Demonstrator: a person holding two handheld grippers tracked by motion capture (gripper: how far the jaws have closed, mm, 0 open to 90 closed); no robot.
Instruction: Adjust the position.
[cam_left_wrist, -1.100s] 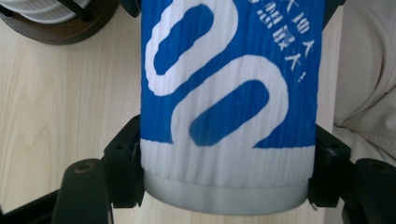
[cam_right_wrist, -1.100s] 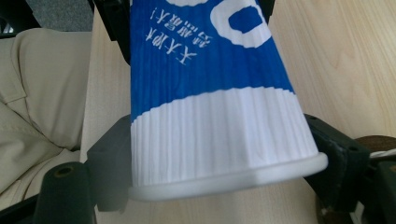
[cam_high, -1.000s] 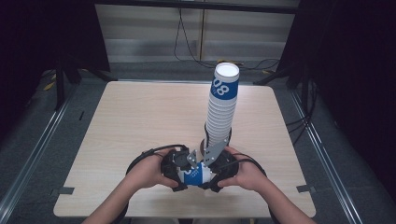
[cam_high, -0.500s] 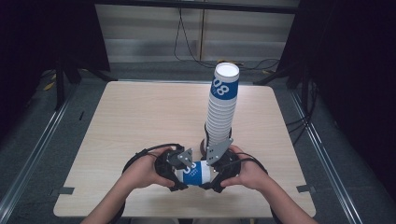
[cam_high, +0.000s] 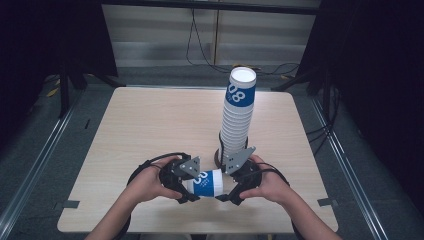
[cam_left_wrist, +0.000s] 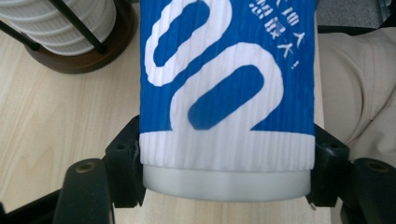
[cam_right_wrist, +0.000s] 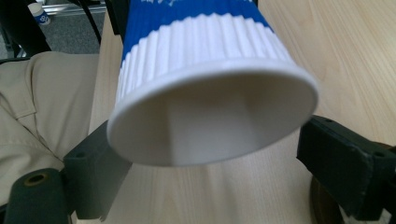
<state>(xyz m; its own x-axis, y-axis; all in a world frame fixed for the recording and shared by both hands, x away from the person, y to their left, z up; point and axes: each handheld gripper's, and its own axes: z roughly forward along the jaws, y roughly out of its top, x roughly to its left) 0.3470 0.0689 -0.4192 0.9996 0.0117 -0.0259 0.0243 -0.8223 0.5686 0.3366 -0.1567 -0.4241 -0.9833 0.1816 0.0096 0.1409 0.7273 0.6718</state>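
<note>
Your left tongs (cam_high: 186, 186) are clamped on the base end of a single blue-and-white paper cup (cam_high: 206, 182), 1 jaw on each side, pads pressing on the white ribbed band just above the bottom rim; the left gripper view shows this plainly. The cup lies on its side, held just above the near edge of the worktop (cam_high: 150, 125), between your 2 hands, mouth pointing toward your right tongs (cam_high: 231, 192). Those right tongs have just been opening: in the right gripper view the jaws stand wide on either side of the cup's mouth, with a clear gap on the right side; on the left the rim hides the contact, but no squeeze shows, so judge them as let go. Behind your right hand (cam_high: 267, 184) the tall stack of cups (cam_high: 236, 120) stands upright in its dark wire holder (cam_high: 220, 155), leaning a little. Handling notes: the cup is very light, thin-walled and easy to crush; the ribbed sleeve gives decent friction, so a gentle squeeze should do. The base is the stiffest part, stiffened by the bottom disc, so your present hold there is the safe one. The open rim will likely flex to an oval under pressure; if you take it there, pinch 1 wall inside-and-out rather than across the mouth. With 1 hold only, expect it to swivel if bumped.
</note>
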